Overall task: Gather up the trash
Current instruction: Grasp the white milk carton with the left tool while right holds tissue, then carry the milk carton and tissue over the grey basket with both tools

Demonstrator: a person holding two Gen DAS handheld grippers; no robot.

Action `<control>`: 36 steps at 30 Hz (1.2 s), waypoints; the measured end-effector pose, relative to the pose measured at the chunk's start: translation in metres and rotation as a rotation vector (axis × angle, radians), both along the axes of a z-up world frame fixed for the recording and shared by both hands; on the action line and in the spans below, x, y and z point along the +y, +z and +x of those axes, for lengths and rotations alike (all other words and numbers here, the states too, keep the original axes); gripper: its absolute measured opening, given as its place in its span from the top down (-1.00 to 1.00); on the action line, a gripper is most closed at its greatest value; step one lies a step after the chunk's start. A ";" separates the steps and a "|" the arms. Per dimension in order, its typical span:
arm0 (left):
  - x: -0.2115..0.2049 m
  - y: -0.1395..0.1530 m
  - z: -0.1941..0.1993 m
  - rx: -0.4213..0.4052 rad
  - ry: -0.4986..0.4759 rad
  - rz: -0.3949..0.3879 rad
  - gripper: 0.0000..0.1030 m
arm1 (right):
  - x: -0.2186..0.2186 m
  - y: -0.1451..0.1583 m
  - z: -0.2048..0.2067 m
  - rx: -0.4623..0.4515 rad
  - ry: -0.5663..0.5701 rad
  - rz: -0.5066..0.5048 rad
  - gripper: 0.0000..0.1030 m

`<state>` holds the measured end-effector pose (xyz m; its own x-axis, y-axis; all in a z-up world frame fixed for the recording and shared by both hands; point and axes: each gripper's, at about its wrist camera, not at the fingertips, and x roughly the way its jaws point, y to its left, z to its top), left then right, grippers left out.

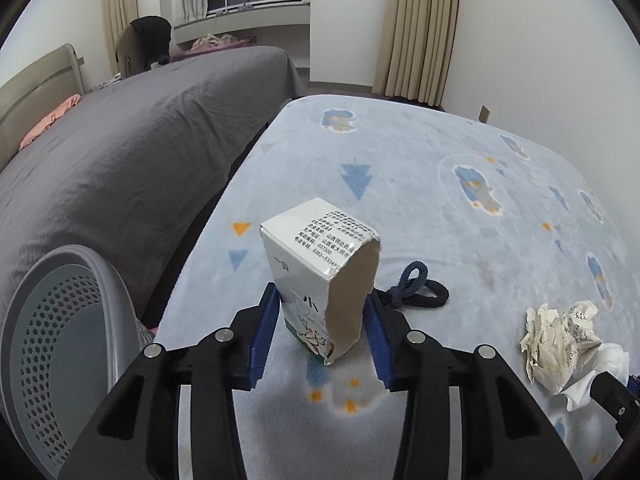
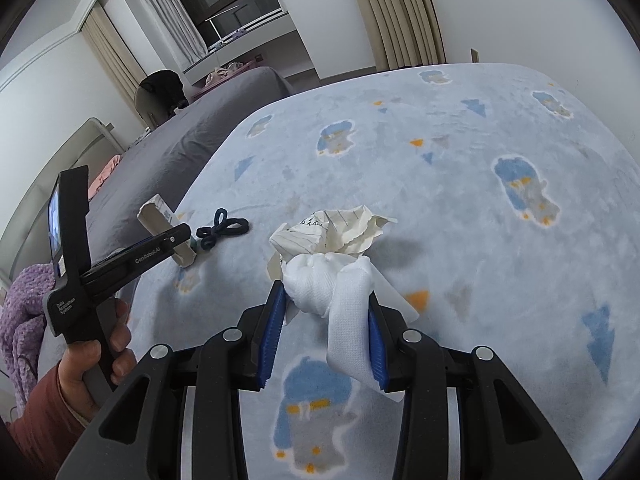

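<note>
A torn white medicine carton (image 1: pixel 316 248) stands upright on the pale blue blanket (image 1: pixel 440 184). My left gripper (image 1: pixel 323 298) is shut on its lower part, one blue pad against each side. In the right wrist view the same carton (image 2: pixel 160 216) shows at the left behind that gripper's finger. My right gripper (image 2: pixel 326 296) is shut on a white tissue wad (image 2: pixel 320 276), which rests against a crumpled lined paper ball (image 2: pixel 336 228). In the left wrist view the paper ball (image 1: pixel 560 336) lies at the lower right.
A grey perforated basket (image 1: pixel 80 320) stands at the left beside the blanket's edge. Dark hair ties (image 1: pixel 416 288) lie just behind the carton. A grey-covered bed (image 1: pixel 120 152) runs along the left. A person's hand (image 2: pixel 92 360) holds the left gripper's handle, with purple knit fabric (image 2: pixel 24 312) beyond.
</note>
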<state>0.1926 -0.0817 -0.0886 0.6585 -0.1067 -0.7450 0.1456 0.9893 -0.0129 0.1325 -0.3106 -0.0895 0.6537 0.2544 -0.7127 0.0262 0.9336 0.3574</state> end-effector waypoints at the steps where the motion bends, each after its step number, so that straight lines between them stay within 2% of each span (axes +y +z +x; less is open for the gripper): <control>1: 0.000 0.002 -0.002 -0.003 -0.001 0.002 0.20 | 0.000 0.000 0.000 -0.001 0.001 -0.002 0.29; 8: 0.011 0.019 -0.028 -0.033 -0.013 0.026 0.20 | 0.005 0.014 -0.013 -0.029 -0.002 -0.029 0.29; 20: 0.037 0.046 -0.082 -0.063 -0.026 -0.004 0.20 | 0.014 0.043 -0.059 -0.065 -0.024 -0.072 0.29; 27: 0.055 0.049 -0.107 -0.057 -0.024 0.000 0.20 | 0.044 0.048 -0.072 -0.068 0.025 -0.092 0.29; 36: 0.102 0.048 -0.125 -0.049 0.031 0.006 0.20 | 0.103 0.051 -0.061 -0.068 0.136 -0.106 0.29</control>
<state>0.0676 0.0198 -0.0405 0.6971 -0.0811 -0.7124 0.1150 0.9934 -0.0006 0.0711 -0.2077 -0.0381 0.6662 0.2695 -0.6954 -0.1241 0.9595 0.2530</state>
